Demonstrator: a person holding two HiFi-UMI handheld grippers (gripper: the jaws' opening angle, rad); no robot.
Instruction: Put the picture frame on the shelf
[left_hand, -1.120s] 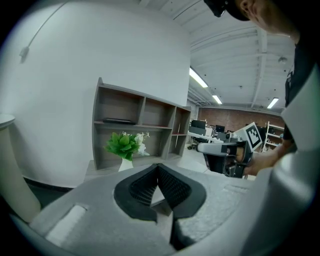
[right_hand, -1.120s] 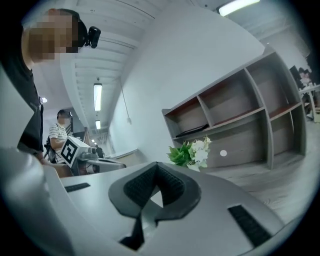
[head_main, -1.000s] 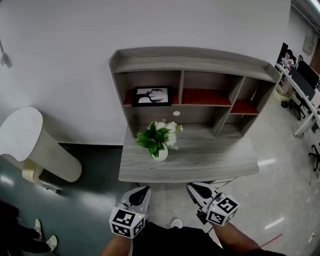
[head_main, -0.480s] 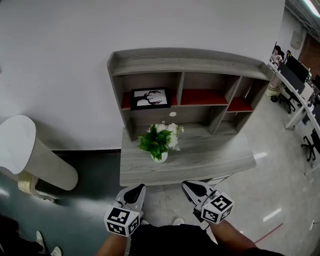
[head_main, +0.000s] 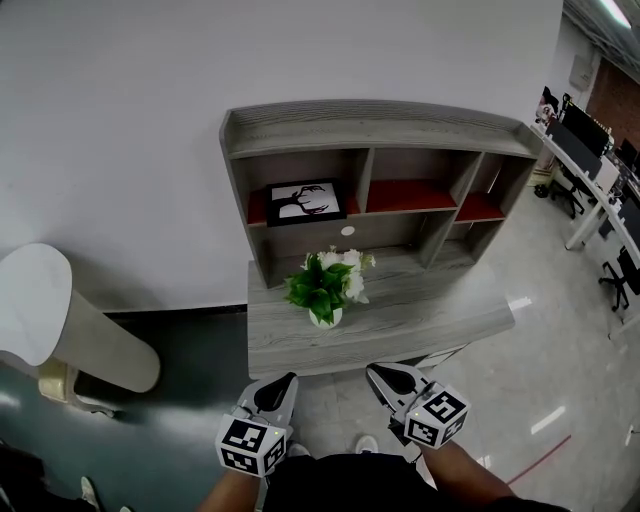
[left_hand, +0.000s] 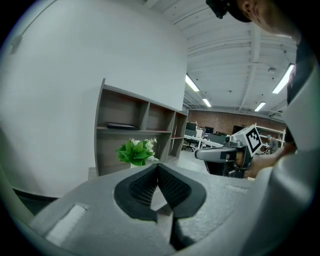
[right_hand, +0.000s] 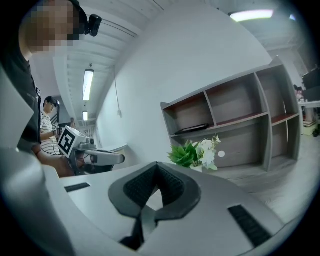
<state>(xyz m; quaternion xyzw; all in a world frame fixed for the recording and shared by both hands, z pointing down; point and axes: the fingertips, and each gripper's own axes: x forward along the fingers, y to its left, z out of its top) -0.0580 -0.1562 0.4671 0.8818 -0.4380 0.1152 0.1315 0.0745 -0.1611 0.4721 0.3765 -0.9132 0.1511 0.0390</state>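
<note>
Black picture frame (head_main: 303, 200) lies flat, long side along the shelf (head_main: 380, 125); left gripper (head_main: 286, 382) and right gripper (head_main: 379, 373) pressed together, empty.

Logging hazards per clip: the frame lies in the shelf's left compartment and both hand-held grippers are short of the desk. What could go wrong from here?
1. The frame lies flat, its front edge seemingly at the board's lip; a bump to the shelf might slide it off.
2. The plant stands below that compartment; a reach to adjust the frame could knock it.
3. Left hand-held gripper and right hand-held gripper are shut, empty; regripping needs opening first.
</note>
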